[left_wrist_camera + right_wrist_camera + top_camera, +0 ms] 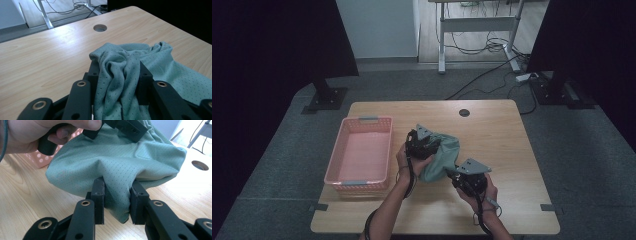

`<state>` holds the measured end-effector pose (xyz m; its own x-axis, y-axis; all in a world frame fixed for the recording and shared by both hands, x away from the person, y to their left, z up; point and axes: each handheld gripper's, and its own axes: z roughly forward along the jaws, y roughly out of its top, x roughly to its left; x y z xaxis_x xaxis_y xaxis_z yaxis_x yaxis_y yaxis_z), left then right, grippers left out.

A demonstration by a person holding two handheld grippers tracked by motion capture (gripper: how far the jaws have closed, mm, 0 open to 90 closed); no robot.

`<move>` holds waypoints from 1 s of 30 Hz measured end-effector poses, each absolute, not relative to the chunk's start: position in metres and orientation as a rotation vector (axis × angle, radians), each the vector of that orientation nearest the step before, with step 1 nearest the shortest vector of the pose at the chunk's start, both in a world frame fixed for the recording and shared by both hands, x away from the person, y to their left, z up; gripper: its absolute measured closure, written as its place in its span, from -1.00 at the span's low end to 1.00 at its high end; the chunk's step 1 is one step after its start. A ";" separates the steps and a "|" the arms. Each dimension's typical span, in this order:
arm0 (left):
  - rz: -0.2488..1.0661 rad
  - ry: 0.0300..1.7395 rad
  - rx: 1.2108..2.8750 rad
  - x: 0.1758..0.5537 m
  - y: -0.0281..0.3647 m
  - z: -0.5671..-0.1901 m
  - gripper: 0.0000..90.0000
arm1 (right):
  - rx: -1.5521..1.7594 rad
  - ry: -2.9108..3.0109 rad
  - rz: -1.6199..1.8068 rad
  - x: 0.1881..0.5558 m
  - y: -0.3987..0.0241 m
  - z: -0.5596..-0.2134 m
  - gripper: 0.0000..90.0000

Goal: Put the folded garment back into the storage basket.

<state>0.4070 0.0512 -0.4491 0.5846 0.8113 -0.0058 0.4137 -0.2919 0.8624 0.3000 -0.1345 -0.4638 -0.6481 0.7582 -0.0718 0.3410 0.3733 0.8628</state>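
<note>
At table centre, left gripper (424,142) and right gripper (468,176) both clamp the green cloth (443,155), pink basket (360,152) at 9 o'clock, bare wood toward the 3 o'clock table edge (537,165).

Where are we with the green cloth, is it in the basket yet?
Not yet. Done: both grippers have hold of the green cloth; the left gripper is clamped on a bunched fold and the right gripper on a lower edge. In hand: the cloth hangs bunched between them over the table. Left: probably moving it into the pink basket, which has nothing in it.
</note>
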 end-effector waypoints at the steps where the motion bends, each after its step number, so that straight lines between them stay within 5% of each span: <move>1: 0.559 0.983 1.913 0.407 0.052 -0.448 0.43 | 0.943 2.175 1.208 0.300 -0.134 -0.463 0.55; 30: 0.609 0.968 1.888 0.400 0.068 -0.423 0.44 | 0.903 2.146 1.231 0.298 -0.120 -0.443 0.55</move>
<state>0.4000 0.0681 -0.4227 0.5718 0.8201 0.0231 0.3765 -0.2872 0.8808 0.2979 -0.1203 -0.4432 -0.6532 0.7510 -0.0964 0.2961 0.3705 0.8804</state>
